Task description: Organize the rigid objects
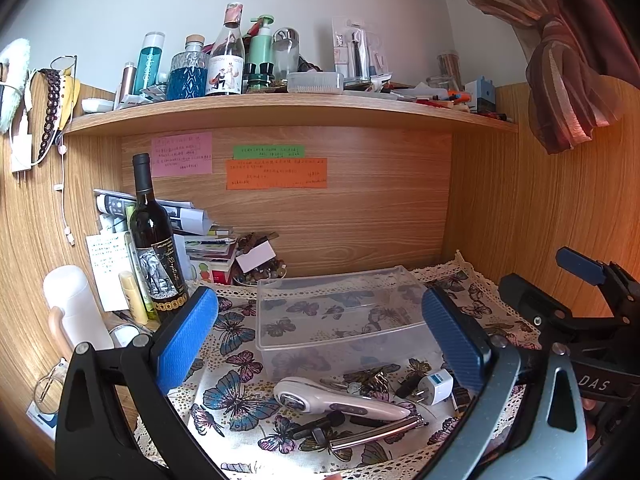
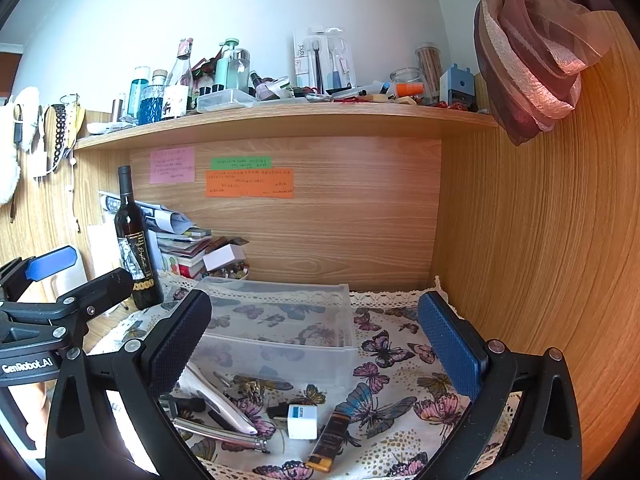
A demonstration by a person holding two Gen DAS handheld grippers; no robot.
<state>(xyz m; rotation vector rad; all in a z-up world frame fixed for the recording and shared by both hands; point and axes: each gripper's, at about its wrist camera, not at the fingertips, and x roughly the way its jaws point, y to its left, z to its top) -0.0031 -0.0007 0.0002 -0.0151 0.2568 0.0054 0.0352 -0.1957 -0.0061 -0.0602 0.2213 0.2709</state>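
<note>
A clear plastic bin (image 1: 340,312) is being kept empty at the middle of the butterfly-print cloth (image 1: 232,396), its open top facing up, judged to be the intended receptacle. The loose rigid objects are lying just in front of it, near the cloth's front edge: a white handheld device (image 1: 340,398), a white plug adapter (image 2: 302,420), a metal tool (image 1: 376,434) and an amber-and-black lighter-like item (image 2: 330,438). They are being left close together, some touching, presumably so that each can be reached from either side.

The left gripper (image 1: 320,344) is being held above the front of the cloth, angled down toward the device, with its jaws spread wide and nothing between them. The right gripper (image 2: 316,344) is being held beside it in like pose, jaws likewise spread and unloaded, the adapter lying below and between its fingers. No object is being touched by either.
</note>
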